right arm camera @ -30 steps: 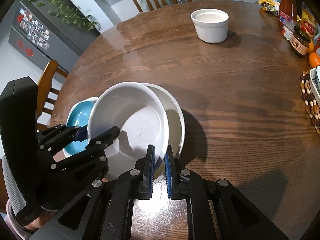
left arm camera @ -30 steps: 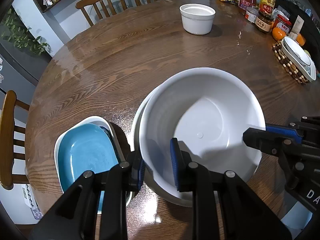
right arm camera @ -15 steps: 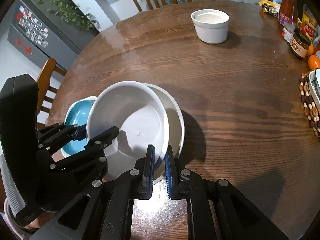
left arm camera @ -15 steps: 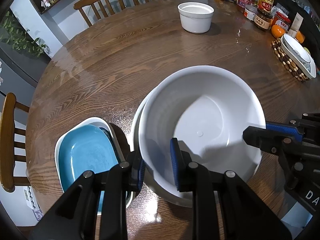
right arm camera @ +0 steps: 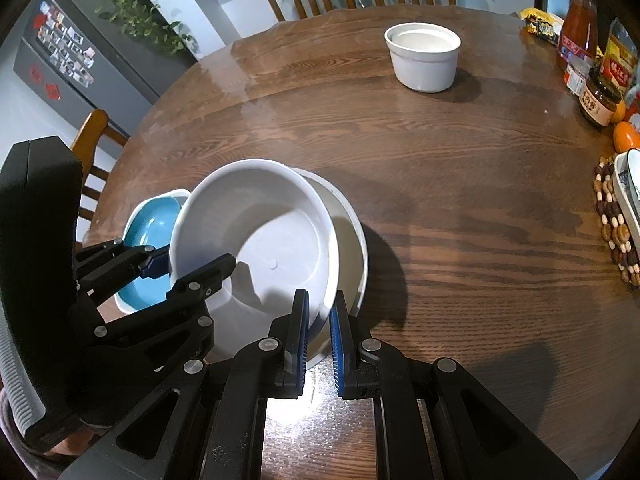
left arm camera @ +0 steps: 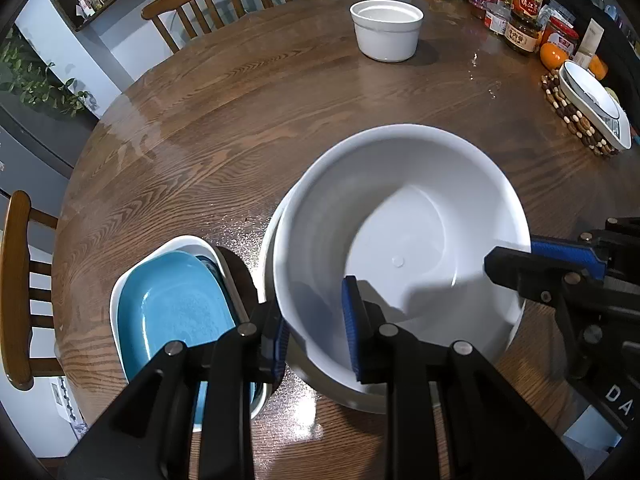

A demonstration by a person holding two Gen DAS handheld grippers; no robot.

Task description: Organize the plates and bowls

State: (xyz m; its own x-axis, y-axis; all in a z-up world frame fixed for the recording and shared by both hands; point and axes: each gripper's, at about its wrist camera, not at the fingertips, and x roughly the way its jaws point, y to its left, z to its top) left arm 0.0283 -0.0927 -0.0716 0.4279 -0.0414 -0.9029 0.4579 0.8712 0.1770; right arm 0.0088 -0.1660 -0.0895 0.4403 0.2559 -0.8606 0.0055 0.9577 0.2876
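A large white bowl (left arm camera: pixel 400 224) (right arm camera: pixel 256 232) sits tilted in a second white bowl (right arm camera: pixel 352 236) on the round wooden table (left arm camera: pixel 248 120). My left gripper (left arm camera: pixel 316 336) is shut on its near-left rim, one finger inside and one outside. My right gripper (right arm camera: pixel 319 324) is shut on its right rim; it also shows in the left wrist view (left arm camera: pixel 532 256). A blue dish (left arm camera: pixel 172 312) rests in a white dish (left arm camera: pixel 176 242) to the left. A small white ramekin (left arm camera: pixel 386 30) (right arm camera: pixel 423 56) stands at the far side.
Jars, sauce bottles and oranges (left arm camera: pixel 520 12) crowd the far right edge. A white dish on a beaded trivet (left arm camera: pixel 588 112) lies at the right. Wooden chairs (left arm camera: pixel 188 12) stand behind and left of the table.
The view has shifted slightly; both grippers and the held bowl have pulled back a little from the ramekin. Grips are unchanged.
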